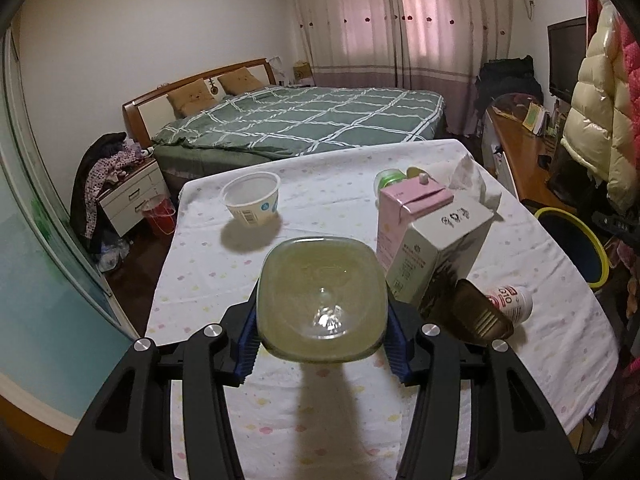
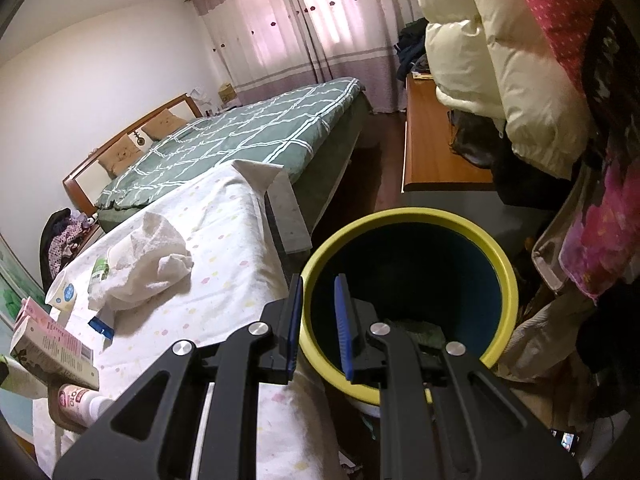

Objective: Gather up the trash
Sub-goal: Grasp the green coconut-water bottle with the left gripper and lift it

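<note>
My left gripper [image 1: 322, 320] is shut on a clear, yellowish plastic container [image 1: 320, 280], seen bottom-first and held above the table [image 1: 224, 288]. On the white spotted cloth lie an empty yogurt cup [image 1: 252, 200], a pink and white carton [image 1: 424, 248], a small white bottle with red print [image 1: 512, 300], a brown plastic piece [image 1: 480, 316], a green bottle [image 1: 390, 180] and crumpled tissue [image 1: 472, 180]. My right gripper [image 2: 318, 284] hangs over the near rim of the yellow-rimmed blue bin [image 2: 408, 216]; it is open, with a narrow gap and nothing between its pads.
The bin [image 1: 576, 248] stands on the floor at the table's right edge. Hanging padded coats [image 2: 500, 60] crowd the right side above a wooden desk [image 2: 436, 152]. A bed [image 1: 304, 120] lies beyond the table, and a red bucket [image 1: 158, 216] sits by the nightstand.
</note>
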Motion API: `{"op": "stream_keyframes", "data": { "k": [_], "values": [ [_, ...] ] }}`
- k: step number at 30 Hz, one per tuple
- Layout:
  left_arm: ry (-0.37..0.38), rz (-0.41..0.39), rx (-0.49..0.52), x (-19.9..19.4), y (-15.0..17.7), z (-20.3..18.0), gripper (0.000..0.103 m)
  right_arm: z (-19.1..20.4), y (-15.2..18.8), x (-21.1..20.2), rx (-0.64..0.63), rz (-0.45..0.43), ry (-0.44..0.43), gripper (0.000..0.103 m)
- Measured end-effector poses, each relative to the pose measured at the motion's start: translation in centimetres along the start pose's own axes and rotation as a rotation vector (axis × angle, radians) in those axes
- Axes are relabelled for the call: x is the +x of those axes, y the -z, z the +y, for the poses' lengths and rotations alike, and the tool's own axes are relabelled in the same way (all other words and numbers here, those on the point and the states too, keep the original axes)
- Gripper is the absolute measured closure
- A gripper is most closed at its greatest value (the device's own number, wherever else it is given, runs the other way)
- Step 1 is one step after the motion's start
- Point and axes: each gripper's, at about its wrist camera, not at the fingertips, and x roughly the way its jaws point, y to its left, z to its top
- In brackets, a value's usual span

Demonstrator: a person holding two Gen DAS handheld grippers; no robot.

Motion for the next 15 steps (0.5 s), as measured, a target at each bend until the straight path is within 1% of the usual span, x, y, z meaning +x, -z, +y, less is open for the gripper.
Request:
{"op": "stream_keyframes", "data": {
  "k": [4,10,13,15],
  "values": [
    [-0.001,-0.022,0.0,-0.7,-0.7,0.0,0.052,-0.3,0.5,-0.2,0.012,0.002,-0.006,0.087],
    [0.001,-0.077,0.038,-4.3,-2.7,-1.3,0.052,-1.0,0.8,-0.5,0.026,-0.004,-0.019,0.087],
    [0.03,-0.101,0.052,-6.3,-3.8,-2.2,0.052,-1.5,0.9,-0.7,0.041,-0.009,-0.025,0.087],
    [0.072,-0.109,0.057,-7.6,-4.6,-3.1,0.052,-1.9,0.9,-0.7,0.048,-0.011,-0.027,0.087]
  ]
}}
